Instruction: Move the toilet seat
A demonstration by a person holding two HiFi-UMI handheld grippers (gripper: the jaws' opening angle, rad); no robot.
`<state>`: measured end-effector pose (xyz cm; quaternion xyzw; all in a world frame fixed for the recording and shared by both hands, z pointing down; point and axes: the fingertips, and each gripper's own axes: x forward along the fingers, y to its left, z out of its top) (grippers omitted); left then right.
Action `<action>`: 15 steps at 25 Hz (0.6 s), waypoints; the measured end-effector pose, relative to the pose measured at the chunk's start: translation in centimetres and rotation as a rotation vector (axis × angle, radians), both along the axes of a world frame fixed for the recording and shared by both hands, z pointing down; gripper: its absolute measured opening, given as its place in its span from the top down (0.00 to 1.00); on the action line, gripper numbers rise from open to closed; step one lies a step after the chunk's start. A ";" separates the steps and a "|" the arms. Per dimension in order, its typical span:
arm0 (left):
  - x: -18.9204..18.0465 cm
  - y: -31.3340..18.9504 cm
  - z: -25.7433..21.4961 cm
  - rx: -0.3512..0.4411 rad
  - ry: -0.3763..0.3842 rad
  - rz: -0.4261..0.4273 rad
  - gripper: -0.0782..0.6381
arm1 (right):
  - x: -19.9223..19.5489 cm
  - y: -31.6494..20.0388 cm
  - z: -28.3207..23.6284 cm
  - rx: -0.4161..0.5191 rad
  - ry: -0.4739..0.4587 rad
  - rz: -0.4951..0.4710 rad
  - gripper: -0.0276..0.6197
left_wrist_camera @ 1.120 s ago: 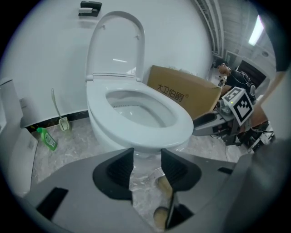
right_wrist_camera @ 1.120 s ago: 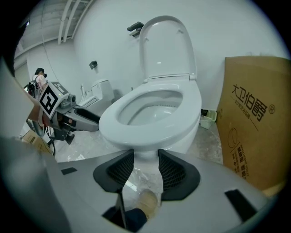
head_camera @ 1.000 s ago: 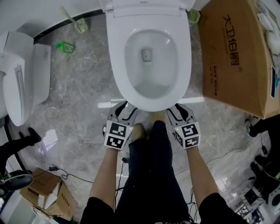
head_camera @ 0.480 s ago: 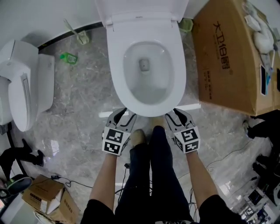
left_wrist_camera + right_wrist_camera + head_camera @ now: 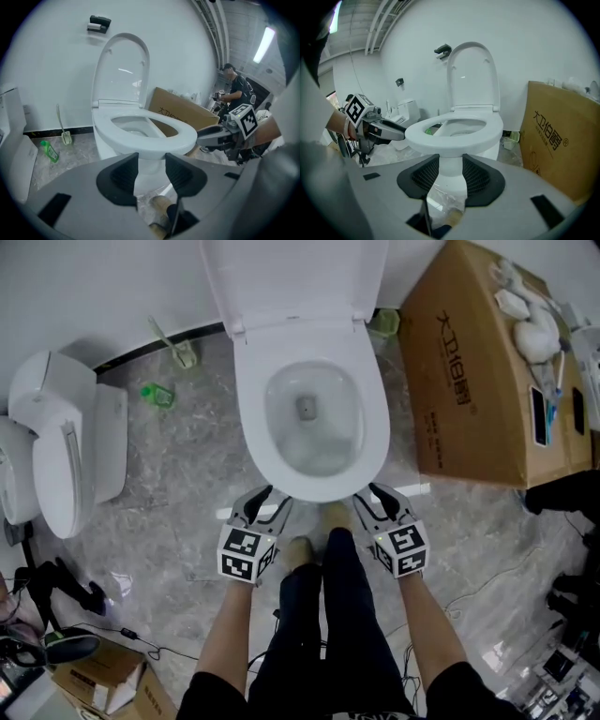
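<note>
We held the left tongs [image 5: 270, 502] and right tongs [image 5: 370, 497] wide and empty at lower centre of the head view, just below the toilet seat [image 5: 314, 487], which lay flat on the bowl [image 5: 314, 442].

I am watching the raised lid [image 5: 292, 282] running off the top edge of the head view, so its upper end is missing. The second toilet [image 5: 66, 456] is being clipped by the left edge, and the cardboard box [image 5: 478, 381] is losing its far side at the right. In the left gripper view, the left gripper [image 5: 151, 162] is covering most of the toilet [image 5: 115, 143] below the bowl. The small black fitting [image 5: 99, 23] on the wall [image 5: 56, 61] is perhaps a bracket, too small to tell.
</note>
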<state>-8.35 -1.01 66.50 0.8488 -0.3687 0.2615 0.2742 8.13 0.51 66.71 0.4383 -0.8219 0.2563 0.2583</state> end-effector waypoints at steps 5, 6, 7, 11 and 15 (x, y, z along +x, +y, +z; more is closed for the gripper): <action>0.0 -1.1 -2.8 0.029 0.030 -0.014 0.64 | 0.1 -1.1 -2.9 0.046 -0.015 0.010 0.70; 0.0 -1.4 -3.4 0.037 0.036 -0.017 0.64 | 0.1 -1.4 -3.5 0.056 -0.019 0.014 0.70; 0.0 -1.6 -4.0 0.044 0.040 -0.018 0.64 | 0.1 -1.6 -4.1 0.065 -0.022 0.017 0.70; 0.0 -2.4 -6.5 0.073 0.047 -0.017 0.65 | 0.0 -2.4 -6.7 0.098 -0.016 0.023 0.71; 0.0 -3.8 -9.1 0.105 0.051 -0.011 0.65 | 0.0 -3.7 -9.3 0.132 -0.010 0.027 0.72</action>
